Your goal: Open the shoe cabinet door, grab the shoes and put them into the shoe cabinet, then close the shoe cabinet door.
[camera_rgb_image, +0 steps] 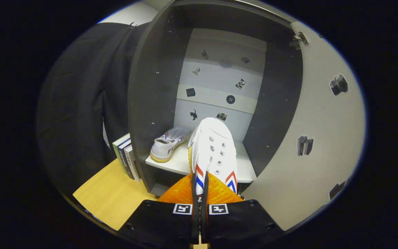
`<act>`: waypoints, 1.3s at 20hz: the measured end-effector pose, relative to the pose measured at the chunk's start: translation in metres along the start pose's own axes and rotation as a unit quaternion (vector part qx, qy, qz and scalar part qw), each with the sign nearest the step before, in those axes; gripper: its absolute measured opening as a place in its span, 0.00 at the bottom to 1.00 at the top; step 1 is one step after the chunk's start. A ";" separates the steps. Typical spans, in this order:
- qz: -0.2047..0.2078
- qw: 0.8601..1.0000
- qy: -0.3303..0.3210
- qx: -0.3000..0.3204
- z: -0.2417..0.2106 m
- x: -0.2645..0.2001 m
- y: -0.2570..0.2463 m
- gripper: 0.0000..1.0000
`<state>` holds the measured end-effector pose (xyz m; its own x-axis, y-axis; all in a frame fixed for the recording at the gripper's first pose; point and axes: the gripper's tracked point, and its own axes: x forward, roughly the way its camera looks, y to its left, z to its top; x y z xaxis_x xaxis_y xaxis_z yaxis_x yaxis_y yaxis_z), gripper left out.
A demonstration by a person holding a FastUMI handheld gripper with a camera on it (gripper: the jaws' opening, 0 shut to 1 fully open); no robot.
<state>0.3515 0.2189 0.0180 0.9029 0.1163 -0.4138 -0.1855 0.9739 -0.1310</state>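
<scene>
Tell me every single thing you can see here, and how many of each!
shoe: 1, white with red and blue stripes, pinched between the fingers, toe over the shelf.
second shoe: 1, white, on the shelf, left side.
shoe cabinet: 1, dark grey inside, with a white shelf.
cabinet door: 1, pale, swung open right.
stickers: several, dark, on back panel and door.
books: a few, upright, left of cabinet.
gripper: 1, shut on the shoe.

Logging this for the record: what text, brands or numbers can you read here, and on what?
None can be quoted.
Shoe on the shelf: dark lettering on its side, too blurred to read.
Book spines beside the cabinet: print too small.
Held shoe, which the gripper is shut on: stripes, no words.
Cabinet stickers: pictures, no words.
</scene>
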 end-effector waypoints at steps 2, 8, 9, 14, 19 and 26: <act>-0.003 1.000 0.003 0.008 0.013 0.026 -0.009 0.03; -0.031 0.999 0.019 -0.019 0.039 0.103 -0.042 0.03; -0.037 0.999 0.025 -0.027 0.040 0.116 -0.047 0.03; -0.046 0.996 0.065 -0.043 0.031 0.175 -0.056 0.04; -0.027 0.993 0.113 -0.008 0.008 0.214 -0.044 0.06; -0.034 0.995 0.061 0.066 0.038 0.226 -0.042 0.13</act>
<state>0.5779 0.2115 -0.0361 0.8559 0.0328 -0.5162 -0.0659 0.9968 -0.0460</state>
